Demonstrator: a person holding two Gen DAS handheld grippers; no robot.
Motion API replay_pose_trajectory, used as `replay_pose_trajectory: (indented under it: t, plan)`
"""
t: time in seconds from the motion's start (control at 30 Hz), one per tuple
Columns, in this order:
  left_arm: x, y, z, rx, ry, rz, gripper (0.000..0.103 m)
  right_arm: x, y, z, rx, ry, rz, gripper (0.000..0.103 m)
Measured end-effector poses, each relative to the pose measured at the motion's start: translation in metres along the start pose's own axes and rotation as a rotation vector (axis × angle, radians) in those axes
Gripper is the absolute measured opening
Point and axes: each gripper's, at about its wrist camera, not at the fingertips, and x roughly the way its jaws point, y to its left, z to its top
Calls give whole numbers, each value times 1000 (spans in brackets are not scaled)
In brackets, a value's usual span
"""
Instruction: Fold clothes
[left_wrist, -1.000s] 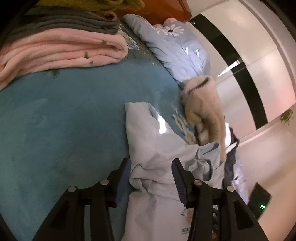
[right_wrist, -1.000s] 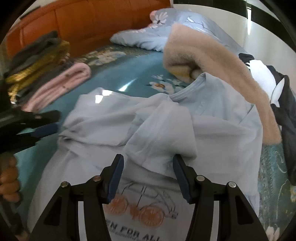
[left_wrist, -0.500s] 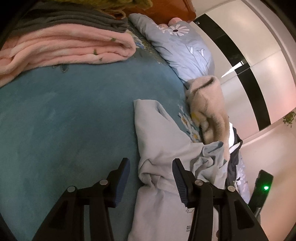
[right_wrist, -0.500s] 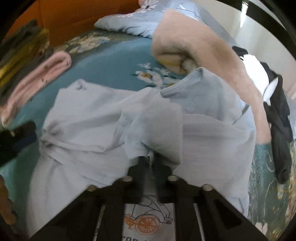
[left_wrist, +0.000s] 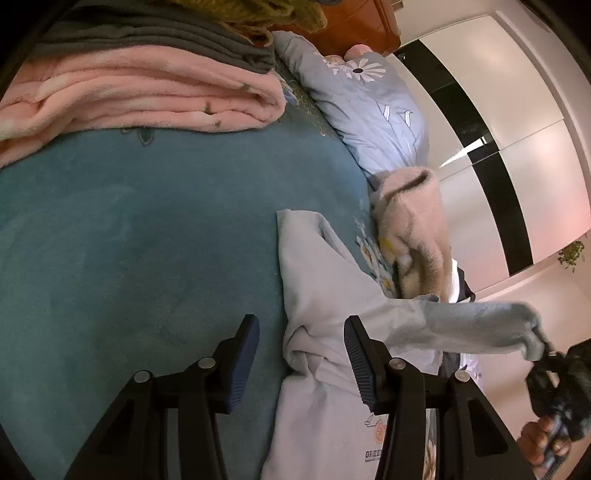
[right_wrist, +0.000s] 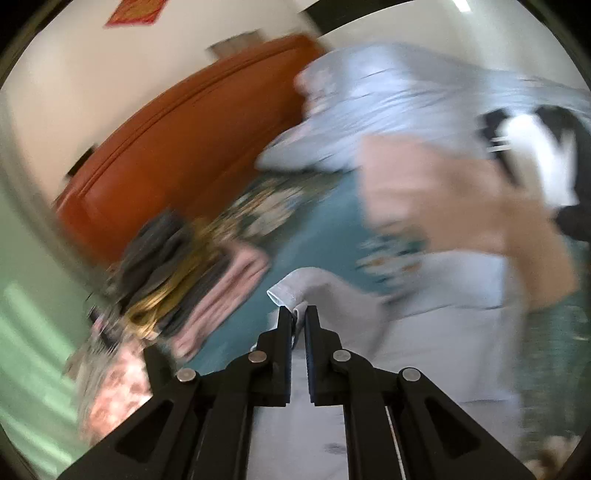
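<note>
The pale blue T-shirt (left_wrist: 325, 295), soft, light and limp, sprawls crumpled mid-bed (left_wrist: 129, 240), the right gripper (right_wrist: 299, 321) pinching a sleeve lifted toward the bed's edge, the left gripper (left_wrist: 301, 354) spread astride a bunched fold.

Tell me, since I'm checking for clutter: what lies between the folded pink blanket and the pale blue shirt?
Only bare teal bedcover separates the pink blanket from the pale blue shirt, seen in the left wrist view.
</note>
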Motion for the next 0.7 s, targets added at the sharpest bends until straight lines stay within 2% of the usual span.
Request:
replay_pose_trajectory:
  t: [0.1,0.17,0.23,0.33,0.5,0.63,0.7]
  plan:
    - [3,-2,-1,16,8,15,52,7,-47,-5,6,31,-220,6]
    - [5,-3,-2,27,11,29,52,21,-87,-14,106,86,-282,6]
    - [7,-4,-3,37,15,43,52,32,-122,-25,220,108,-278,6]
    - [10,-6,-4,53,20,64,52,38,-147,-38,289,108,-267,6]
    - [15,-8,-6,79,28,100,52,39,-155,-34,299,54,-211,6]
    - [12,-8,-9,85,36,96,52,51,-167,-41,305,129,-212,9]
    - [11,-8,-11,88,39,93,52,48,-169,-42,313,114,-215,10]
